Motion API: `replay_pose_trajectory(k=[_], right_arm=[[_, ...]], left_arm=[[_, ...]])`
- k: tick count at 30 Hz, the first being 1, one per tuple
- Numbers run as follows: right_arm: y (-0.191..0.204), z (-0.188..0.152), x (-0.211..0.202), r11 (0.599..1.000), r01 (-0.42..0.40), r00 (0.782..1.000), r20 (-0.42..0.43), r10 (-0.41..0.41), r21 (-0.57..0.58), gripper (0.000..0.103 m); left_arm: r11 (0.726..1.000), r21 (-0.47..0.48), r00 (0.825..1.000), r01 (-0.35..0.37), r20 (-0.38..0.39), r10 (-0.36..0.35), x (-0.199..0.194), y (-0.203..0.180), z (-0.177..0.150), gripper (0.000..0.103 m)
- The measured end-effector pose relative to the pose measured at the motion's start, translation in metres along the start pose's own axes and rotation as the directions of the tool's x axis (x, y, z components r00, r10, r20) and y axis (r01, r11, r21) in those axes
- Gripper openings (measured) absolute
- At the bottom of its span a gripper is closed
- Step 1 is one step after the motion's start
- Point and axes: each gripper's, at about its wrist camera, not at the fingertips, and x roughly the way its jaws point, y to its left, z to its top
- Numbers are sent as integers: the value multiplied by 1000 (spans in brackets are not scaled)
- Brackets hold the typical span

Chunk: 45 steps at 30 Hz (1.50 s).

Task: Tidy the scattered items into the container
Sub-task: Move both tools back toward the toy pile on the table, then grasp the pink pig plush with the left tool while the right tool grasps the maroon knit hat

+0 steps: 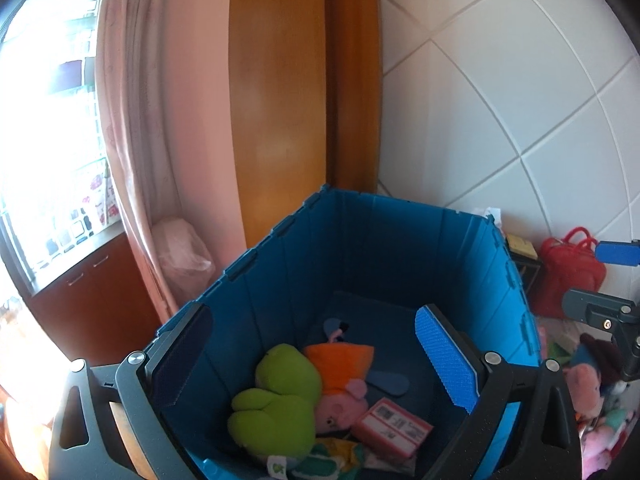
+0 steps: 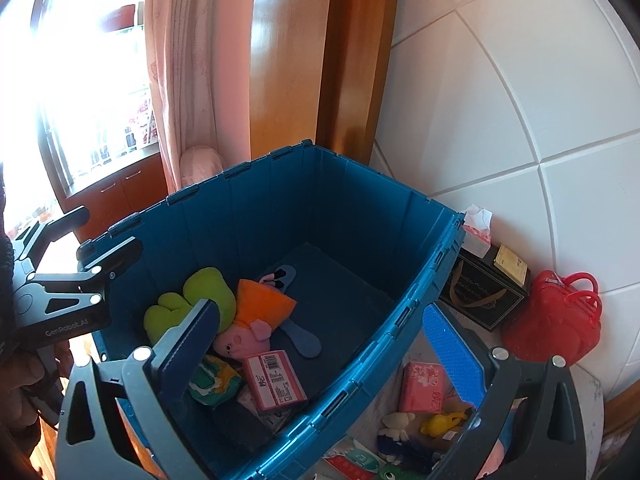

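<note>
Scattered items lie in two groups as we look down along our grippers. Nearest us, our left gripper (image 1: pixel 320 360) hangs over the near end of the blue container (image 1: pixel 360 240) with its jaws spread wide and nothing between them. Our right gripper (image 2: pixel 324 356) is likewise released and empty, one finger over the container's inside and the other over the surface outside its right wall.

Just below the left gripper, inside the container, we see a pink box (image 1: pixel 394 426) with a barcode label, a green plush (image 1: pixel 280 392) and a pink pig plush (image 1: pixel 340 384) in an orange dress, all crowded together at the near end. A green and white packet (image 2: pixel 212 380) lies beside the box. The far half of the container's floor is bare.

Outside the container on our right, still on the surface, we find a pink tissue pack (image 2: pixel 422 386), a small white plush (image 2: pixel 394 424) and a yellow toy (image 2: pixel 442 424), close together near the right gripper's blue pad. Other soft toys lie at the very bottom edge, partly cut off.

Further back, a red handbag (image 2: pixel 552 316) stands against the white tiled wall (image 2: pixel 520 100), with a black box (image 2: pixel 480 292) just beside it and a tissue box (image 2: pixel 476 232) behind that, next to the container's far right corner.

Beyond the container we see a wooden door frame (image 2: pixel 304 60), a pink curtain (image 2: pixel 180 60) and a bright window (image 2: pixel 88 80).
</note>
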Motion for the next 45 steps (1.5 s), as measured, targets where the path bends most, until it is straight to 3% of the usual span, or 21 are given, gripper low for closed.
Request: replay_pose_trajectory(k=[13,26,37,45], right_arm=[[-84,-84,-70,989,84,996,1,-84,123,103],[-196,-190,-140,934,214,977,-55,-207,287,103],[-288,-285,-202,860,340,940,-142,-309,380,103],[-335,-346,-215,820,378,925,-223,-309,430,103]], left_arm=[[978,149,990,142,-9,-143,-52,-119,-19,102],[931,253,964,264,-70,-255,-87,-246,-59,102],[895,318,948,313,-157,-276,-91,-323,-103,102],[860,334,918,386,-225,-325,-69,-379,-151,102]])
